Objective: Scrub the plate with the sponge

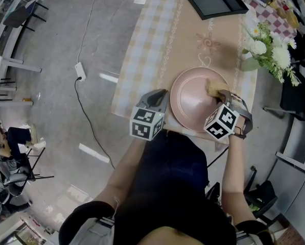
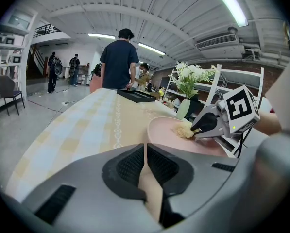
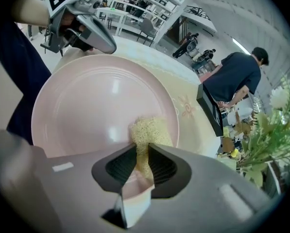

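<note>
One sponge [image 3: 152, 130] pinched in right claw [image 3: 142, 152], pressed on plate [image 3: 86, 110]

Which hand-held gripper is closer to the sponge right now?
Right. The right hand-held gripper pinches the sponge on the plate's right side; the left hand-held gripper grips the plate's opposite rim, away from the sponge.

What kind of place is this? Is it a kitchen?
Probably not: it looks like a big workshop or lab hall, with a bare grey floor, metal shelving, and tube lights under an open ceiling.
</note>
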`<state>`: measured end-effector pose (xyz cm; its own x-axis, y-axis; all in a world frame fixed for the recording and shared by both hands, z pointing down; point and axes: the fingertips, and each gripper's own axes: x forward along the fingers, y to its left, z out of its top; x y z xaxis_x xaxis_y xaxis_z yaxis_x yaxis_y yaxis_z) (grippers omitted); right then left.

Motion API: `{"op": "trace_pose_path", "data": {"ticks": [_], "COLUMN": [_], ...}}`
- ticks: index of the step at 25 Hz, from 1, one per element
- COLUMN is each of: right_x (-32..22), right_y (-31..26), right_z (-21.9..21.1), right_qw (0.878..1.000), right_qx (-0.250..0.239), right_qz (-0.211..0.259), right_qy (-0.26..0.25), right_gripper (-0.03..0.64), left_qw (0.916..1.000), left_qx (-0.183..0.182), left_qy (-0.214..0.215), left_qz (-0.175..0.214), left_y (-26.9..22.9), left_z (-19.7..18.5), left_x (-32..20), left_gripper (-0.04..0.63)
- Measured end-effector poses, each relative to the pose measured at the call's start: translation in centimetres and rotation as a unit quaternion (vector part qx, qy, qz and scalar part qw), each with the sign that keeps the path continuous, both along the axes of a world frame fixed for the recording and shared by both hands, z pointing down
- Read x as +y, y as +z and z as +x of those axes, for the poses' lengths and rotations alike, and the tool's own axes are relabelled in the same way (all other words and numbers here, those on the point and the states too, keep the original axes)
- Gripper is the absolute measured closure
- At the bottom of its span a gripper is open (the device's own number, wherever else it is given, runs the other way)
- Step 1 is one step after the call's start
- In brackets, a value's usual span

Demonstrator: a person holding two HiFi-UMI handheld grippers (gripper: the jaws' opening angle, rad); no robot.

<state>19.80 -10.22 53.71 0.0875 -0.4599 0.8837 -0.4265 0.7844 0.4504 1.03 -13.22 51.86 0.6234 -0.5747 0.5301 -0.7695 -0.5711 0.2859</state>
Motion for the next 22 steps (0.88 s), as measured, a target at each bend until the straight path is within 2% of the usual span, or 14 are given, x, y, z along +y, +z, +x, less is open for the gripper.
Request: {"op": "trace_pose_path", "data": {"ticks": [10,22], "right_x": [0.9,2.3], "right_y": [0.1,0.1], "right_z": [0.0,-0.1], "right_qw": [0.999,0.999], "right_qx": [-0.016,-0.016], "right_qz": [-0.017,-0.023], "right_qy": [0.028,0.039], "right_gripper": [0.540,0.540], "left_qw": [1.0000,0.9999], "left_qx": [0.000,0.001], "left_qy": [0.005,0.013], "left_qz": [-0.001,0.000], "left_y": [0.0,-0.1], "left_z": [0.0,0.0], "left_x": [0.5,1.1], "left_gripper": [0.569,0.569]}}
